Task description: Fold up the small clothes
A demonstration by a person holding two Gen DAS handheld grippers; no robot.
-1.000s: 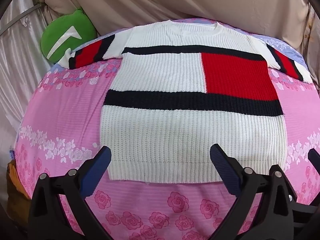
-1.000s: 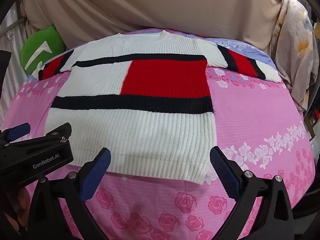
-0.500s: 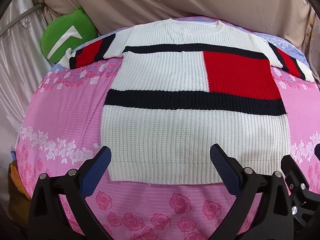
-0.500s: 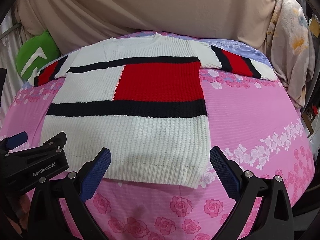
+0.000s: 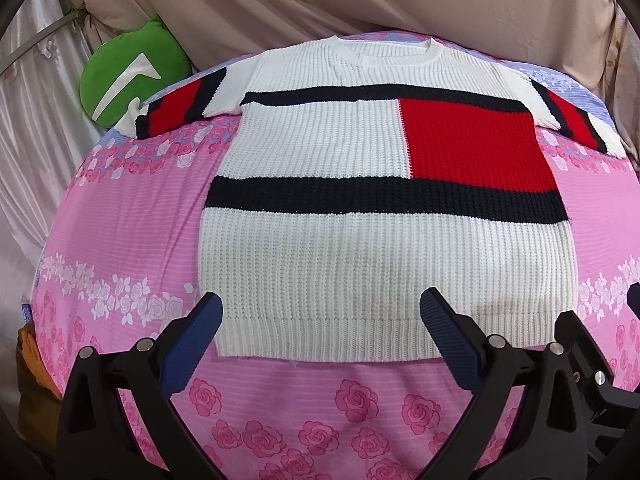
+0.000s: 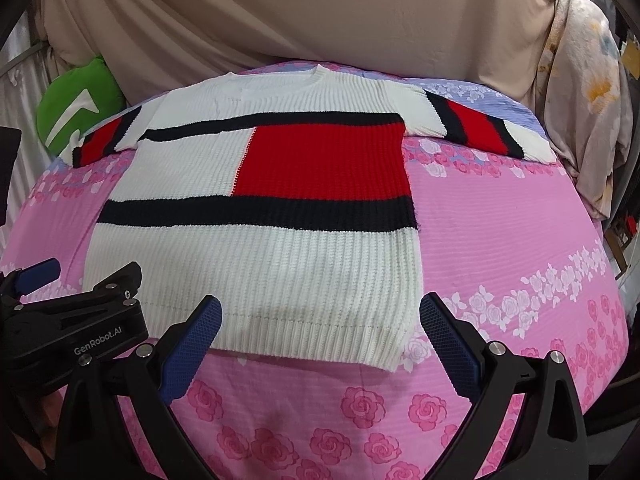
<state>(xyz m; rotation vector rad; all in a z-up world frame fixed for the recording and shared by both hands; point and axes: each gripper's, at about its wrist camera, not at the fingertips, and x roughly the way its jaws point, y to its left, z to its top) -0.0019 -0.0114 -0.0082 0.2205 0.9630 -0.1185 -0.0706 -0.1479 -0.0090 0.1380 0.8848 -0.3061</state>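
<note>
A white knit sweater (image 5: 360, 264) with black bands, a red block and striped short sleeves lies flat, face up, on the pink floral bedspread (image 5: 120, 220). Its ribbed hem (image 5: 328, 336) faces me. My left gripper (image 5: 320, 320) hovers open just over the hem's left half, nothing between its blue pads. In the right wrist view the same sweater (image 6: 256, 264) lies spread. My right gripper (image 6: 320, 320) is open above the hem's right corner (image 6: 392, 356). The left gripper's body (image 6: 72, 332) shows at the lower left of the right wrist view.
A green cushion (image 5: 128, 76) with a white mark leans at the back left. Beige drapes (image 6: 300, 20) hang behind the bed. A floral cloth (image 6: 580, 100) hangs at the right edge. Bare bedspread (image 6: 500, 220) lies right of the sweater.
Both grippers have drifted slightly, and the sweater sits a little differently in each view. The right gripper's body has come further into the left wrist view's lower right. Both stay open.
</note>
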